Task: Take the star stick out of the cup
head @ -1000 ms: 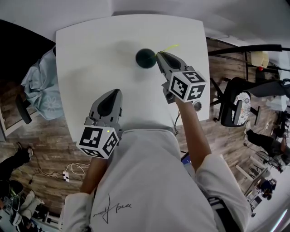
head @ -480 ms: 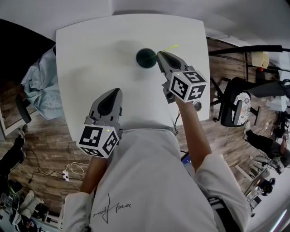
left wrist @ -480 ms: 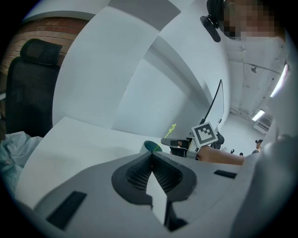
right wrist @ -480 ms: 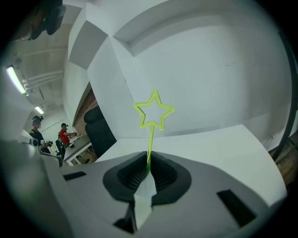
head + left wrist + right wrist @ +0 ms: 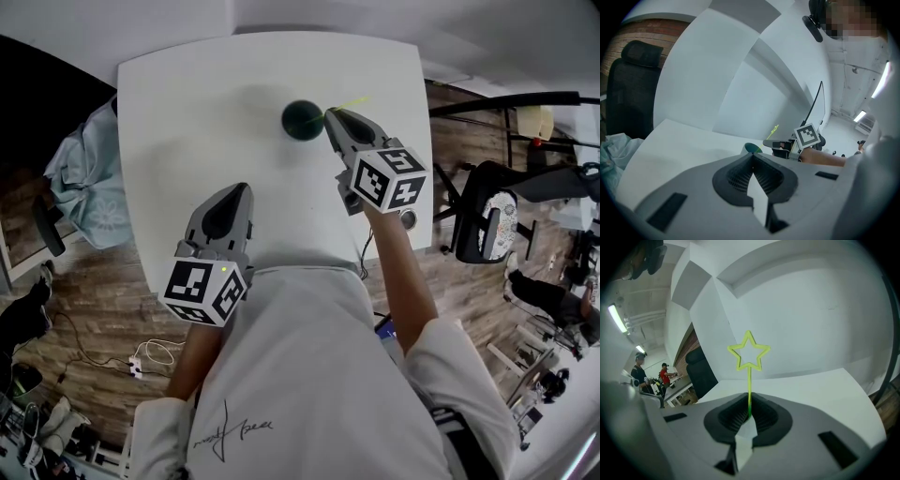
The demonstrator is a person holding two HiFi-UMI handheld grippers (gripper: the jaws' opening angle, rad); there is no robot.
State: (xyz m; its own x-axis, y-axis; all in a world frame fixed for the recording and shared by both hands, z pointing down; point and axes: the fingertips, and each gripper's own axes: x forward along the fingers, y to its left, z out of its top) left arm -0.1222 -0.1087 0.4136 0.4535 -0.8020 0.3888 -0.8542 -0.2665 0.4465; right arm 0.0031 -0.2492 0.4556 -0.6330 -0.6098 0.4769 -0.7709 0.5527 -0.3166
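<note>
- The white counter fills the upper middle of the head view, with wood floor showing past its left and right edges.
- The person's white shirt takes up the lower half of that view, both arms reaching forward over the near edge of the counter.
- A light blue cloth lies bunched just off the counter's left edge.
- The left tongs hover low over the near left part of the counter, well apart from the cup. In the left gripper view their jaws are pressed together with nothing between them.
- The right tongs reach farther across the counter, their tip just beside the right rim of the cup. In the right gripper view they are clamped on the thin stem of the star stick.
- Each pair of tongs carries a marker cube, the left cube near the shirt and the right cube above the forearm.
- The cup is dark green and round and stands upright on the far middle of the counter.
- The star stick is yellow-green, with an open outline star at its top. It rises past the tip of the right tongs, slanting away from the cup. Its lower end lies at the cup's rim, and I cannot tell whether it is inside.
</note>
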